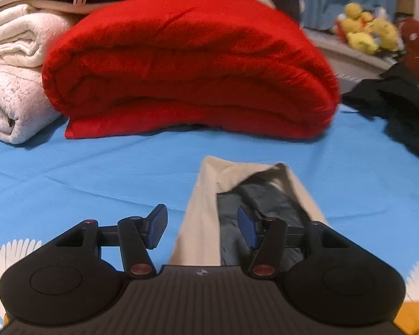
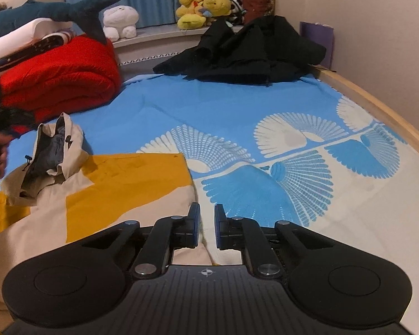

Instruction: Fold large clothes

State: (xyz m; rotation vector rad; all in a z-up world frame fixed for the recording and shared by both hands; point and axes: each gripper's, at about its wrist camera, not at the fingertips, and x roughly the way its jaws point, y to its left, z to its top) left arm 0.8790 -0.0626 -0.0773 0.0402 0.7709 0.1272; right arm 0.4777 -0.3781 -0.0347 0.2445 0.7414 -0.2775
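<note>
Jacket [image 2: 103, 195], beige with mustard-yellow panels, lies flat on the blue bedsheet [image 2: 237, 106]. Its hood [image 2: 56, 150] is propped up, dark grey lining showing.

Left gripper [image 1: 201, 229]: jaws spread wide, straddling the hood's beige edge, gripping nothing.

Right gripper [image 2: 206, 229]: jaws nearly together with a narrow gap, over the jacket's right edge; cannot tell whether cloth is pinched.

Beyond the hood: 1 folded red blanket [image 1: 187, 72] (plush, thick rolls), cream towels [image 1: 11, 83] touching its left side. Crumpled black garment [image 2: 251, 53] far right, well apart. Yellow plush toys [image 2: 201, 8] on the ledge behind.
</note>
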